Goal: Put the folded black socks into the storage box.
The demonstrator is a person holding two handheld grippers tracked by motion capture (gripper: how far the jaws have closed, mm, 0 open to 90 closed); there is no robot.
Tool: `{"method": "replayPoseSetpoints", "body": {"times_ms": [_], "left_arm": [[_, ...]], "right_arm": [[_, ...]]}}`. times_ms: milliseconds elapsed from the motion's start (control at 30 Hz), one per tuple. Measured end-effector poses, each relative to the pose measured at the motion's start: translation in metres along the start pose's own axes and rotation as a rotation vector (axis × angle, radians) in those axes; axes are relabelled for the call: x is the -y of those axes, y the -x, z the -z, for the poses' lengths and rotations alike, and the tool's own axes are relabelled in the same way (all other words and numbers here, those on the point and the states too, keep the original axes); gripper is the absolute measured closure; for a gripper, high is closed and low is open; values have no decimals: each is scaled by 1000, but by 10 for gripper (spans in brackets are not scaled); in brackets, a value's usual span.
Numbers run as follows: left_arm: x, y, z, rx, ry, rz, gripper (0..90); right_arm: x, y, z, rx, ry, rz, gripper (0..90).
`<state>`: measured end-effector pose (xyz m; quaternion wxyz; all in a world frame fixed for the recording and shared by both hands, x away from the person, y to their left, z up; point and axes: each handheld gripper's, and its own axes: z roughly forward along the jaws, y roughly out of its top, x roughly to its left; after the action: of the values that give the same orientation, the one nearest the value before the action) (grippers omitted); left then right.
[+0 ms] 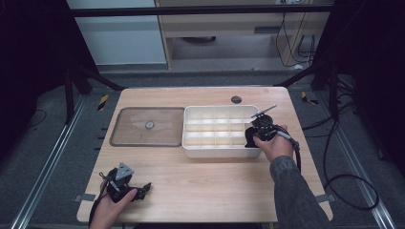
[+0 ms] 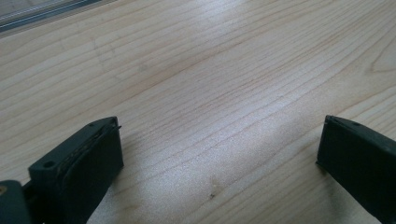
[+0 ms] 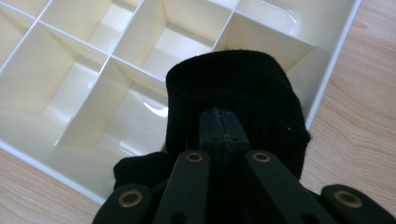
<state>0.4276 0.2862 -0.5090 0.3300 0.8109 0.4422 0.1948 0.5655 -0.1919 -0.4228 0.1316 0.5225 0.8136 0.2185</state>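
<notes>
Black sock [image 3: 233, 88]: a rolled, dark knitted piece is gripped by the right gripper [image 3: 219, 122] and is held over the near right corner compartment of the organizer box [image 3: 70, 93]; whether the compartment floor is touched cannot be told.
Right gripper: its fingers [image 3: 211, 128] are clenched together on the fabric, and the sock is folded over and around them. In the high view this gripper [image 1: 255, 136] is seen at the right end of the box, held by a hand with a grey sleeve.
Organizer box: white, divided into many small compartments, placed on the desk [image 1: 200, 186] right of the middle.
Lid [image 1: 148, 126]: a flat transparent cover is laid just beside the left side of the box.
Left gripper [image 1: 143, 190]: it is rested low over the near left part of the desk, well apart from the box; its fingers [image 2: 88, 158] are released wide, with bare wood between them.
</notes>
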Motion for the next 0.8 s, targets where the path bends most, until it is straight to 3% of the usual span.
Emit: {"method": "replayPoseSetpoints", "body": {"times_ms": [233,433,800], "left_arm": [[0,0,0,-1,1,1,0],[0,0,0,-1,1,-3,0],[0,0,0,1,1,-3,0]], "right_arm": [[4,0,-2,-10,-8,-7,900],[12,-3,-14,-19,-63,15,900],[10,-4,-19,-24,-78,-12,900]]}}
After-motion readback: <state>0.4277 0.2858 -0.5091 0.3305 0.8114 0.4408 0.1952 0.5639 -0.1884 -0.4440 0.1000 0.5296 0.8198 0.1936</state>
